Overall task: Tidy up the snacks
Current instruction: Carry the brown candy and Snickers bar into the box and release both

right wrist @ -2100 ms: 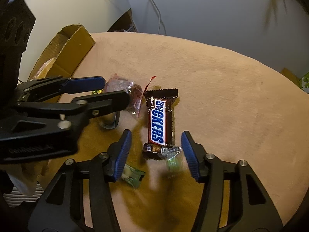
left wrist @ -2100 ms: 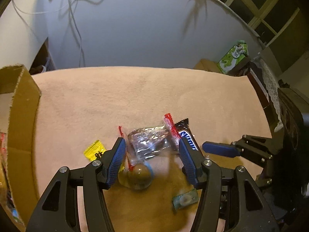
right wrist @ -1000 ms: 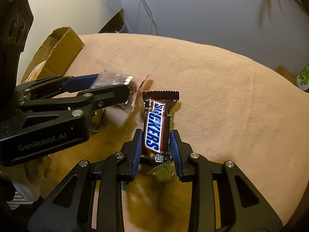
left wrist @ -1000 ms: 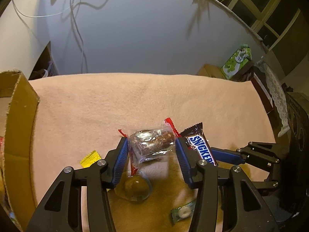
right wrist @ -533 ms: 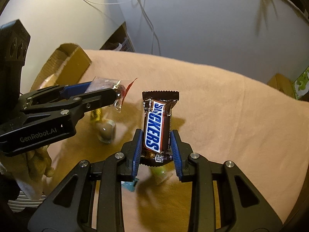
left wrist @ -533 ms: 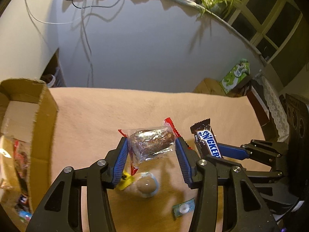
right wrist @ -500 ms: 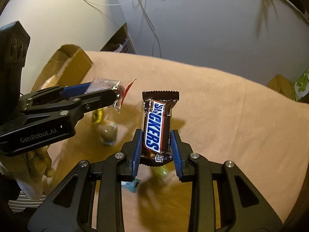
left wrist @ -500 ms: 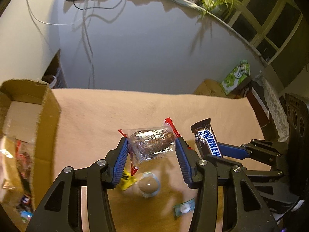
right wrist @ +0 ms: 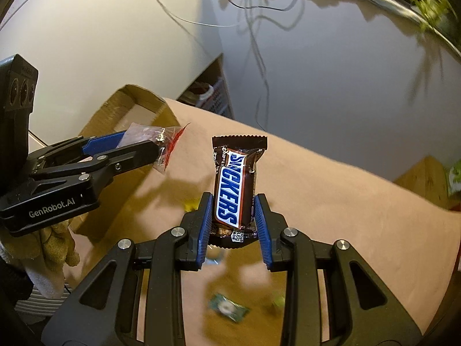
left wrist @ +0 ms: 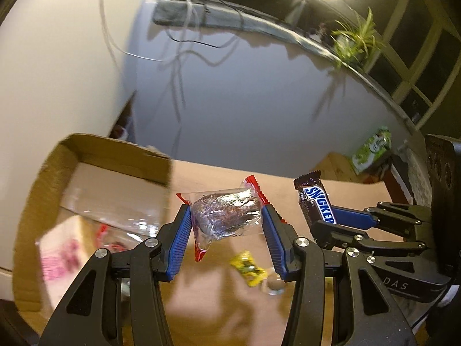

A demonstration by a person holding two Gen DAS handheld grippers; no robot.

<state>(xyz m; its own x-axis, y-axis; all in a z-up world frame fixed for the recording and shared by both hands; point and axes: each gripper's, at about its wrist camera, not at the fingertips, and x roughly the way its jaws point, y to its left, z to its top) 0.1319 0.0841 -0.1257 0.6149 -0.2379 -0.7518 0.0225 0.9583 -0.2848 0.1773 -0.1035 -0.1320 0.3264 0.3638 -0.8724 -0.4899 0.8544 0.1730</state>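
Left gripper [left wrist: 226, 225] is clamped across the middle of a clear cake packet [left wrist: 226, 216], pads on both sides, red crimped ends sticking out past them. It's off the table and close to the cardboard box [left wrist: 95, 178] at your left. Looks light and crinkly with a soft filling, so you should squeeze gently; the film is probably slippery. Right gripper [right wrist: 233, 216] is shut on the lower half of a chocolate bar [right wrist: 234, 184], which stands upright above the tan cloth [right wrist: 345, 201]. That bar should be firmer and denser; a hold nearer its middle would tip less. Below, a yellow sweet [left wrist: 249, 268], a round candy [left wrist: 273, 284] and a green mint [right wrist: 227, 307] lie loose on the cloth.
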